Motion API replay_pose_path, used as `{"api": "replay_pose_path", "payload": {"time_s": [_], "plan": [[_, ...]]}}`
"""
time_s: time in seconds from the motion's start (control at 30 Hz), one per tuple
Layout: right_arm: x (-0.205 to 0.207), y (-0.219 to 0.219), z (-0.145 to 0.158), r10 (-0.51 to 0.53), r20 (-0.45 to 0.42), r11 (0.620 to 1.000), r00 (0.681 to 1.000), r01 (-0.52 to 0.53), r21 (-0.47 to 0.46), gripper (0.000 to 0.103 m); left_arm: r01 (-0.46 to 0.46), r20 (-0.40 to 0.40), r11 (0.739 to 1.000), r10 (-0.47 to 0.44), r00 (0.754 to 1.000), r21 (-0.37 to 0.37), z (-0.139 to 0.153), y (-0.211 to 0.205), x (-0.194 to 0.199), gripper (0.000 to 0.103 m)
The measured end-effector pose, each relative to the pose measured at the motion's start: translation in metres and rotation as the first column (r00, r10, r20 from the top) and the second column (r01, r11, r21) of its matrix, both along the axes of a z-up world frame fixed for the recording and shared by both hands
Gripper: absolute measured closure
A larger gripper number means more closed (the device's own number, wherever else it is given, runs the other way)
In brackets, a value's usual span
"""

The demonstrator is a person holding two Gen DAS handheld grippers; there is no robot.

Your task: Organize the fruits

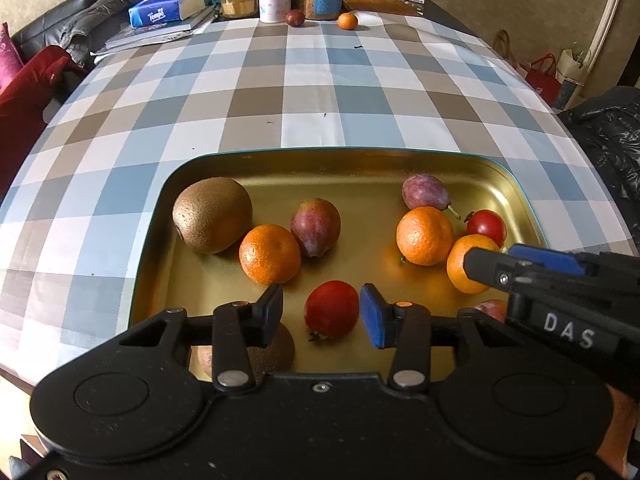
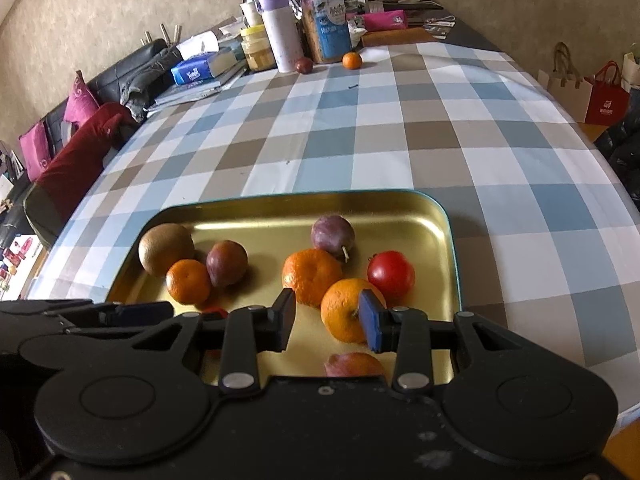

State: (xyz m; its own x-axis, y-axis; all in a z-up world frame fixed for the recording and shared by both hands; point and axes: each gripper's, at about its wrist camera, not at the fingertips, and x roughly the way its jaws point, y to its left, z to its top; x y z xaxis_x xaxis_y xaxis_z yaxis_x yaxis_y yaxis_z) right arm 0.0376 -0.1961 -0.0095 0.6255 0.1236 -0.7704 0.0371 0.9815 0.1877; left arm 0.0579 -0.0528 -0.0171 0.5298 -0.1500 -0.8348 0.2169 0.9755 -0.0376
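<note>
Straddling smooth round red fruit (image 1: 331, 309), left claw (image 1: 321, 314) over glossy gold tin tray (image 1: 360, 160).

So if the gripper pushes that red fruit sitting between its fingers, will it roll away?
Probably. The red fruit looks round and smooth, and the gold tray floor is slick metal. It likely wouldn't roll far: the tray's raised rim should stop it. The left gripper pads stand clear of it.

Gold tray (image 1: 188, 184), blue-grey-brown checked tablecloth (image 1: 320, 80), orange mandarins (image 1: 270, 254), perhaps purplish plums (image 1: 315, 227)
</note>
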Motion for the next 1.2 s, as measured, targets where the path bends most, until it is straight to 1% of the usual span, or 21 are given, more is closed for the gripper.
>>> {"api": "replay_pose_path", "payload": {"time_s": [0.13, 0.27, 0.4, 0.63, 0.77, 0.83, 1.0, 1.2], "plan": [[-0.006, 0.002, -0.002, -0.010, 0.006, 0.999, 1.000, 0.010, -0.046, 0.064, -0.011, 0.028, 1.000, 0.010, 1.000, 0.028, 0.002, -0.002, -0.004, 0.051], [-0.012, 0.003, -0.001, -0.009, 0.010, 0.998, 1.000, 0.010, -0.061, 0.064, -0.031, 0.059, 0.998, 0.027, 0.998, 0.061, 0.003, -0.003, -0.009, 0.051], [-0.016, 0.002, -0.003, -0.017, 0.001, 0.998, 1.000, 0.017, -0.053, 0.064, -0.042, 0.063, 0.998, 0.039, 0.997, 0.051, 0.005, 0.000, -0.012, 0.051], [-0.023, 0.001, -0.004, -0.035, -0.009, 0.998, 0.999, 0.034, -0.055, 0.064, -0.053, 0.081, 0.997, 0.048, 0.996, 0.059, 0.007, 0.001, -0.022, 0.050], [-0.029, 0.003, -0.003, -0.038, -0.001, 0.998, 0.999, 0.038, -0.059, 0.064, -0.054, 0.087, 0.997, 0.048, 0.995, 0.059, 0.007, 0.000, -0.027, 0.049], [-0.032, 0.003, -0.002, -0.039, 0.007, 0.998, 0.999, 0.039, -0.057, 0.064, -0.054, 0.091, 0.997, 0.049, 0.995, 0.056, 0.007, 0.000, -0.030, 0.046], [-0.039, 0.007, 0.002, -0.041, 0.030, 0.997, 0.999, 0.043, -0.071, 0.064, -0.055, 0.100, 0.997, 0.049, 0.994, 0.059, 0.007, -0.001, -0.037, 0.046], [-0.045, 0.011, 0.003, -0.035, 0.035, 0.996, 0.999, 0.038, -0.075, 0.064, -0.062, 0.103, 0.997, 0.056, 0.993, 0.055, 0.007, 0.000, -0.042, 0.046]]}}
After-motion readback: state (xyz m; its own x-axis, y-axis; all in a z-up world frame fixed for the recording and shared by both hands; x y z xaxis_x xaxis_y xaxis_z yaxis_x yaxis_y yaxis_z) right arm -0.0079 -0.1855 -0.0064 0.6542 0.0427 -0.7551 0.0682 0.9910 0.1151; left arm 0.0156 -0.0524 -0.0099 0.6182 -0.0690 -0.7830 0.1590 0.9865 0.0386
